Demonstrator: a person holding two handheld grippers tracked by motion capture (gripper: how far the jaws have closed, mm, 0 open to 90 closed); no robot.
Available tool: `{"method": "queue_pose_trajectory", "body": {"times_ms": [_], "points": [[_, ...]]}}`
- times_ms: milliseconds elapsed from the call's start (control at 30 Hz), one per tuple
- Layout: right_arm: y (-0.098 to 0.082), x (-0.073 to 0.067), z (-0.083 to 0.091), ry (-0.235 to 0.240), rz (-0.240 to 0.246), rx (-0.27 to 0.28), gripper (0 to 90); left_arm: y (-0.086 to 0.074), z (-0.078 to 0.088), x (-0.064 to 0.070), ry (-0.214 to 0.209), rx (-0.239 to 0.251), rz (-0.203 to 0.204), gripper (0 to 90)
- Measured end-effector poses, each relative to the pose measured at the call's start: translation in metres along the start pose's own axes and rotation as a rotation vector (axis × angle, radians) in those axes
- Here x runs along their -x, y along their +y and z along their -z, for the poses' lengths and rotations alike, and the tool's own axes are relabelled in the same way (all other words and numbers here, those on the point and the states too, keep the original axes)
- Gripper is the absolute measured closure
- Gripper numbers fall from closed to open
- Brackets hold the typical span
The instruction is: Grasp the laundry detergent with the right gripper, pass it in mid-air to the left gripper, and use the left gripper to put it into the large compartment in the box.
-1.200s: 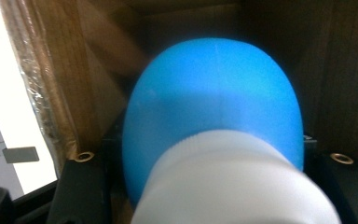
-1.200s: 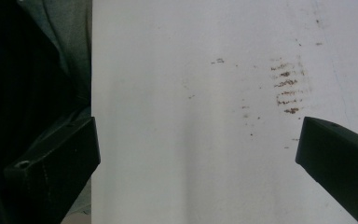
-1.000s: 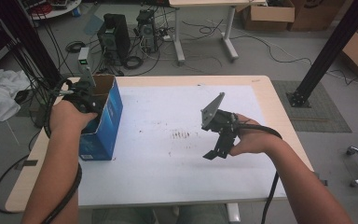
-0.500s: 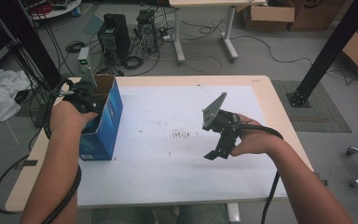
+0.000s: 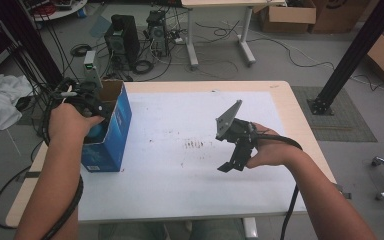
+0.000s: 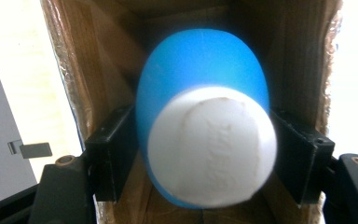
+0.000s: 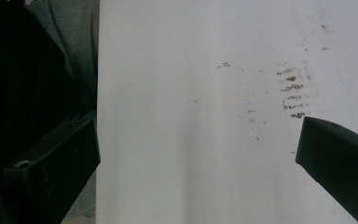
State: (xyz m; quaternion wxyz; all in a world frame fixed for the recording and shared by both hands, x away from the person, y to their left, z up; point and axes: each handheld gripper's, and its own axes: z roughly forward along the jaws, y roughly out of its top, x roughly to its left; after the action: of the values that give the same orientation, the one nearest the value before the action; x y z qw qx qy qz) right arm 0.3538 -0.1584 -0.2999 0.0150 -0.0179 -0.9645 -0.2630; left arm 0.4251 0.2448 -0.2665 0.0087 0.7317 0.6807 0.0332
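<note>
Left claw (image 6: 200, 154) clamps my blue bottle (image 6: 200, 88) inside the blue carton (image 5: 111, 131) at the desk's (image 5: 280, 195) left edge. Smooth rounded plastic, probably light and slippery, so I'd grip mid-body. Right claw (image 7: 198, 154) hangs released over the desk.

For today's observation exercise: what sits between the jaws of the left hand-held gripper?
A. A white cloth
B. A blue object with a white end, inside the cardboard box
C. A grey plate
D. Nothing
B: in the left gripper view the left hand-held gripper has its jaws closed on the blue object with a white end, within the brown walls of the cardboard box.
</note>
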Motion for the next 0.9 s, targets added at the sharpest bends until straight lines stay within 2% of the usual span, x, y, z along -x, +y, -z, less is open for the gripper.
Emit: {"method": "queue_pose_trajectory", "body": {"times_ms": [133,267,400,500,567,800,900], "points": [[0.0,-0.001,0.0,0.0,-0.001,-0.002,0.0,-0.001,0.004,-0.001,-0.012,0.0,0.005,27.1],[0.001,-0.001,-0.002,0.002,0.004,-0.003,0.0,-0.001,0.012,-0.001,-0.005,0.013,-0.004,24.5],[0.001,-0.001,-0.003,0.006,0.003,-0.007,0.0,-0.001,0.024,0.003,0.008,0.03,-0.023,22.3],[0.002,-0.001,-0.003,0.007,0.003,-0.009,0.0,-0.001,0.033,0.005,0.002,0.041,-0.045,18.7],[0.002,0.0,-0.003,0.008,0.002,-0.011,0.0,-0.001,0.038,0.006,0.004,0.033,-0.058,16.3],[0.001,0.001,-0.003,0.014,-0.005,-0.017,0.0,-0.001,0.053,0.009,0.017,0.049,-0.075,14.9],[0.001,0.001,-0.003,0.013,-0.003,-0.017,0.0,-0.001,0.058,0.009,0.005,0.044,-0.087,11.0]]}}
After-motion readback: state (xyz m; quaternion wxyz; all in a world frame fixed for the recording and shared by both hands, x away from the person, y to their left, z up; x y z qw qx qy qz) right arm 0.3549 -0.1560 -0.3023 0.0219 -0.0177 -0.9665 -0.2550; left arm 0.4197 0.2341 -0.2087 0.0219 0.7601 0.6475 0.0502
